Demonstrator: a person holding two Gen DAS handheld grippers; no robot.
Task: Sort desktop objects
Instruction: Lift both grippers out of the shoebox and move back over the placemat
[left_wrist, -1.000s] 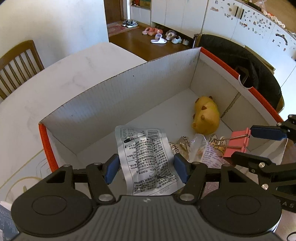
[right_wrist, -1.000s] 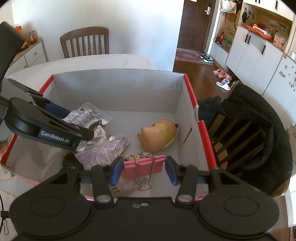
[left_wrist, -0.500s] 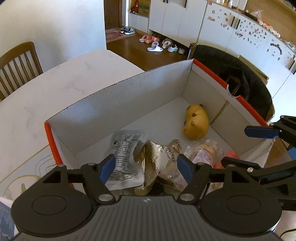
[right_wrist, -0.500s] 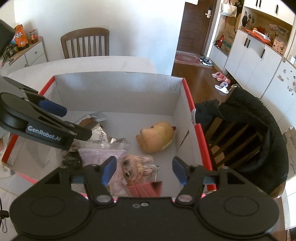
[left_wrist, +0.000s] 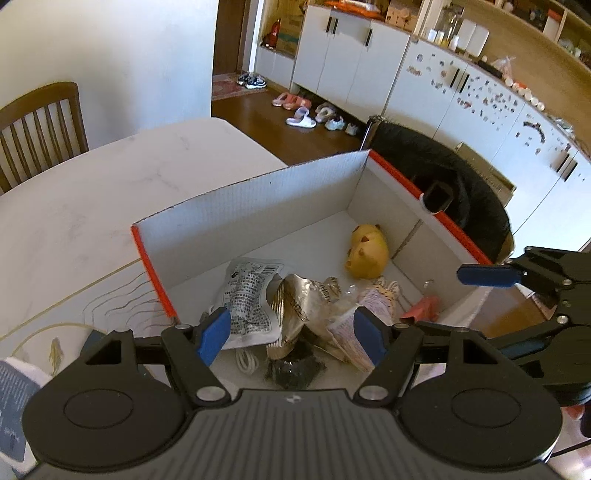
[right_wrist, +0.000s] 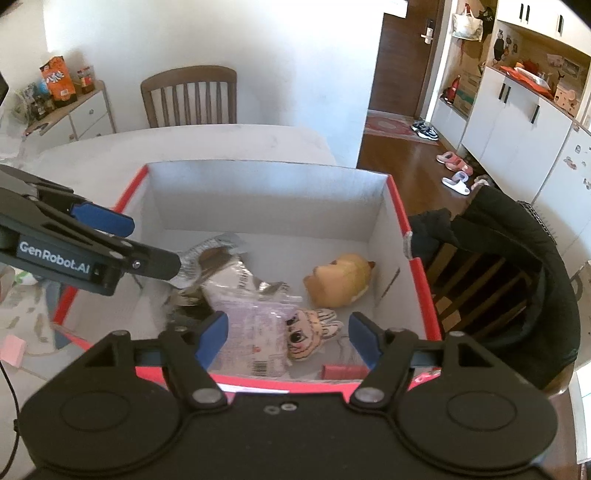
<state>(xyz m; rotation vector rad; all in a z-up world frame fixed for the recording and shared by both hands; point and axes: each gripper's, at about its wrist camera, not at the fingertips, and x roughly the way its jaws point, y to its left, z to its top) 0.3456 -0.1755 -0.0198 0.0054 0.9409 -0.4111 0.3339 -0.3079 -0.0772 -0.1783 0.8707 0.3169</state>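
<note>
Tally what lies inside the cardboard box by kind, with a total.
Yellow squishy animal toy: 1
Flat cartoon-face charm: 1
Pink binder clip: 1
Coiled white cable: 1
Dark crumpled lump: 1
Snack packets: 3 (white printed, gold foil, pink-and-clear)
Total: 8

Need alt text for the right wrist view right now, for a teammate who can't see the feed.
The right gripper, jaws opening and empty, hangs above a red-edged cardboard box holding snack packets, a yellow animal toy and a pink binder clip. The left gripper reaches in from the left over the box's edge.
</note>
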